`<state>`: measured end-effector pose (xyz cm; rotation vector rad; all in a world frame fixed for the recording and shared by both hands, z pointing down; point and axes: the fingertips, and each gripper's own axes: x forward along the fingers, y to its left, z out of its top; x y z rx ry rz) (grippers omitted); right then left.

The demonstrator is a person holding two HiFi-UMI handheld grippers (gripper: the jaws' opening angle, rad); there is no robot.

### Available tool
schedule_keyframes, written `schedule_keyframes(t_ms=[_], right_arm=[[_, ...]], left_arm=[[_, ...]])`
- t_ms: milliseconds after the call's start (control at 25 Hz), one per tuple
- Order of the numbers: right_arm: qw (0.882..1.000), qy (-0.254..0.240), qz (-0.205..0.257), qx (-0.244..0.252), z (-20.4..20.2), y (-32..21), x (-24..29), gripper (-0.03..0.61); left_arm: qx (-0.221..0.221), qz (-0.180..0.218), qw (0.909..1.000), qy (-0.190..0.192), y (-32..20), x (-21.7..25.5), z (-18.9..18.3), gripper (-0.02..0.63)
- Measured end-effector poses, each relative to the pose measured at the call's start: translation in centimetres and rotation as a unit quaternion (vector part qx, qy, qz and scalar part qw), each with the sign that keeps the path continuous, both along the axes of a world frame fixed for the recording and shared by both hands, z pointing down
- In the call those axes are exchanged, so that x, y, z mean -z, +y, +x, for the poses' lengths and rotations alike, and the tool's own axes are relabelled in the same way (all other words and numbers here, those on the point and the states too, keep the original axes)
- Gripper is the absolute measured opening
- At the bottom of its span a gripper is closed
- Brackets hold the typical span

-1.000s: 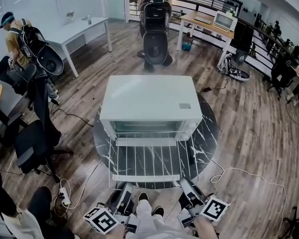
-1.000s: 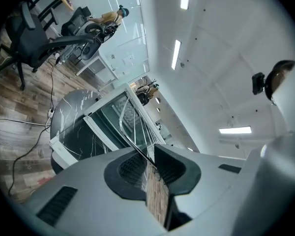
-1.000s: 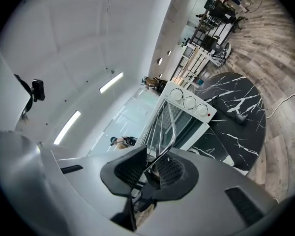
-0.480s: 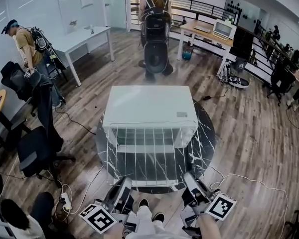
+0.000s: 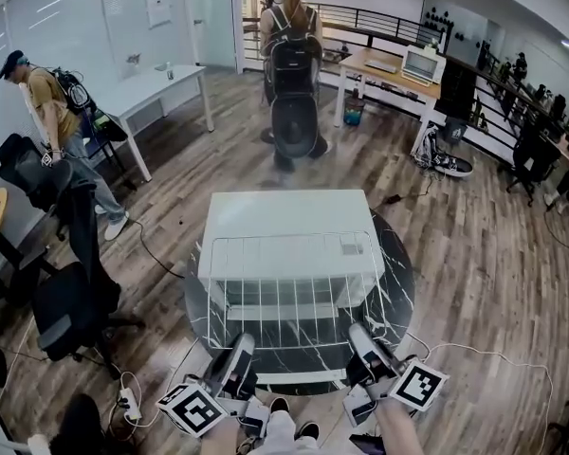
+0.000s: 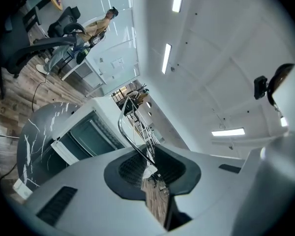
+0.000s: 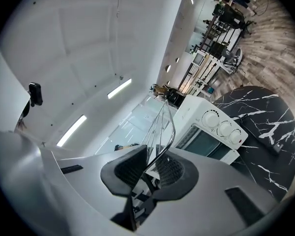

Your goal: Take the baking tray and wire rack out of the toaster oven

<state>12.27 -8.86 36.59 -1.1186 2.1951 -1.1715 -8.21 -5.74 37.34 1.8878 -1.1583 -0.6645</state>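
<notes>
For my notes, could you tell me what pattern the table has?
The table is black, white-veined marble; right gripper view.

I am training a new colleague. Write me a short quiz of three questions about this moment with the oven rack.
1. True or false: the wire rack lies inside the toaster oven.
2. Left gripper and right gripper: which one grips the rack? A) left only B) right only C) both
3. What does the oven stand on?
Key: 1 false; 2 C; 3 a round black marbled table.
</notes>
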Motion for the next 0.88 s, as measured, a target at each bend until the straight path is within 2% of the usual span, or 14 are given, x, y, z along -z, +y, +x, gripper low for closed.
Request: schedule_keyframes(t_ms=[440,880], right_arm=[[1.0,0.002,-0.025,-0.01,-0.6,-4.5,-2.8,0.048],[0.999,0.005,-0.051,-0.016,-1.0,-6.6,-4.3,0.048]], left_arm=[[-0.011,-0.025,0.9996,-0.002,-4.7,-2.6,-0.7,0.048],[-0.015,-0.053,0.9985,0.0,-6.9,-4.2,-1.1,0.049]])
